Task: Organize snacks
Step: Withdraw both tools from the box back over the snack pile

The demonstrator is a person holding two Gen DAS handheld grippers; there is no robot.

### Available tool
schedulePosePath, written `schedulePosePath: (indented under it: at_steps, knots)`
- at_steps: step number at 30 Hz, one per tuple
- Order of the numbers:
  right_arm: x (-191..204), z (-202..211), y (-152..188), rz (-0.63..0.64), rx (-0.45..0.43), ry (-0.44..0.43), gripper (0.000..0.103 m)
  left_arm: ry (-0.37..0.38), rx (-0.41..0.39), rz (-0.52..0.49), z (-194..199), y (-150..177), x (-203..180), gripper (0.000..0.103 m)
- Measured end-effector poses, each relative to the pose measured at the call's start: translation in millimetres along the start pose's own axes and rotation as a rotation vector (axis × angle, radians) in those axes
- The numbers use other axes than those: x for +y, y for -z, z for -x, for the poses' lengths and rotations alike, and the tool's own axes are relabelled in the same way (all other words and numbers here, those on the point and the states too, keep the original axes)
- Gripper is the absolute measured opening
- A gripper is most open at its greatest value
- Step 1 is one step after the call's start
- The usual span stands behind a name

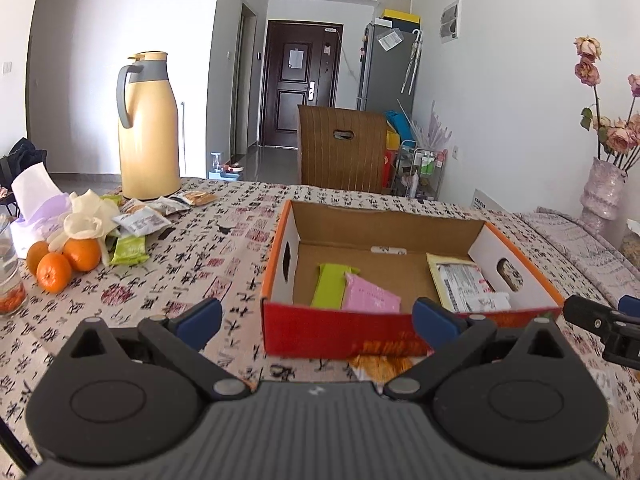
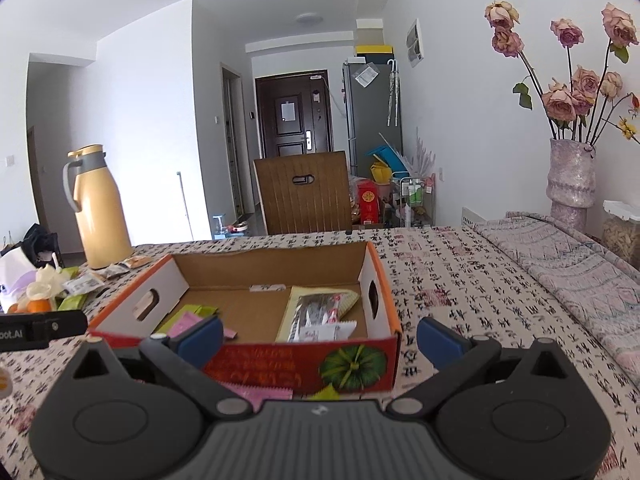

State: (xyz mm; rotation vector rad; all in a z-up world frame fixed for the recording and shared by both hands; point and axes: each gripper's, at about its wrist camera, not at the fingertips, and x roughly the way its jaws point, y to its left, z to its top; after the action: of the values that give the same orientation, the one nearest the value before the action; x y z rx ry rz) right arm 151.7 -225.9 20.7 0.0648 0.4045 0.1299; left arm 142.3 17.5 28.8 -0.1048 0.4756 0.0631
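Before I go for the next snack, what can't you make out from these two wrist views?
- Orange packet on the table: left wrist view, mostly hidden behind the cardboard box front wall and the left gripper.
- Pink and green packets: right wrist view, only slivers show above the right gripper body.
- Snack pile by the thermos: printing too small, partly covered by a cream bow.
- Glass jar: cut off by the left edge.

I see a tablecloth point(image 1: 224, 264) of cream printed with black characters and red seals, and on it a box point(image 2: 280, 364) with a red front, orange rim, brown inside and a green pumpkin print. In it lie a lime-green packet point(image 1: 330, 286) and a pink packet point(image 1: 370, 296); my gripper pads point(image 1: 200, 318) are blue, the thermos point(image 1: 148, 128) yellow with grey trim, the oranges point(image 1: 64, 262) bright orange.
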Motion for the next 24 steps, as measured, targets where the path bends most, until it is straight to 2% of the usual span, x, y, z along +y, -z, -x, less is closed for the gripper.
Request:
schedulePosePath:
  at_steps: [14, 24]
  knots:
    - [9.6, 61.3, 38.5, 0.013, 0.012, -0.052, 0.103, 0.041, 0.051, -0.003, 40.4, 45.0, 14.1, 0.103]
    - [7.7, 74.7, 69.0, -0.014, 0.077, -0.059, 0.103, 0.068, 0.105, -0.017, 54.3, 79.8, 27.3, 0.103]
